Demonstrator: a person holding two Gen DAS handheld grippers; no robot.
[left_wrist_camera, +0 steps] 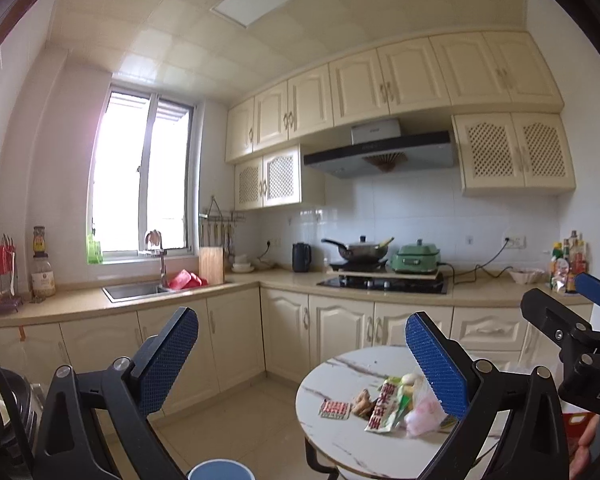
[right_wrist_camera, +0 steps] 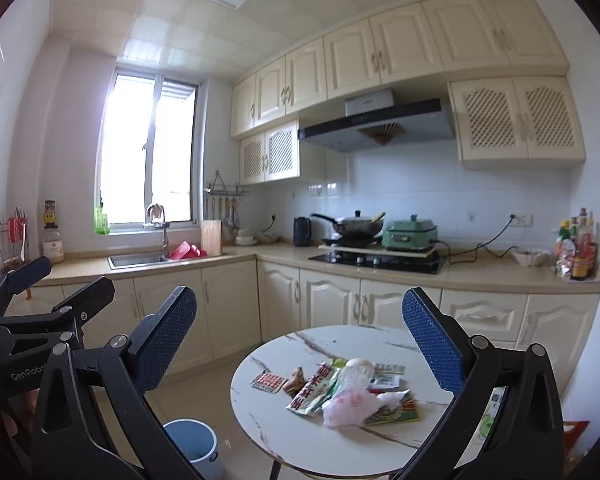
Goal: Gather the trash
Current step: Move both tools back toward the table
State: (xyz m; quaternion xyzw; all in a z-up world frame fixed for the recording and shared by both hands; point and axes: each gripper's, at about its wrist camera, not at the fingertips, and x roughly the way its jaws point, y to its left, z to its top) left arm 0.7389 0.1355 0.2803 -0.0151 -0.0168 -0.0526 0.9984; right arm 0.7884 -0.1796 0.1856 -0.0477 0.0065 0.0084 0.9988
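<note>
A pile of trash lies on the round marble table (right_wrist_camera: 300,452): a red blister pack (right_wrist_camera: 269,382), a green and red wrapper (right_wrist_camera: 314,390), a clear plastic bag (right_wrist_camera: 348,398), a flat green packet (right_wrist_camera: 394,412) and small wrappers (right_wrist_camera: 386,376). My right gripper (right_wrist_camera: 300,342) is open and empty, held level above the table's near side. My left gripper (left_wrist_camera: 302,364) is also open and empty, to the left of the right one (left_wrist_camera: 572,300). The left wrist view shows the same table (left_wrist_camera: 340,448), blister pack (left_wrist_camera: 334,410) and wrapper (left_wrist_camera: 388,404).
A light blue bin (right_wrist_camera: 196,444) stands on the floor left of the table. Cream cabinets (right_wrist_camera: 228,304) and a counter with a sink (right_wrist_camera: 136,259), a hob (right_wrist_camera: 380,262), a wok (right_wrist_camera: 356,226) and a green cooker (right_wrist_camera: 410,234) run behind. A person's fingers (left_wrist_camera: 588,440) show at the right.
</note>
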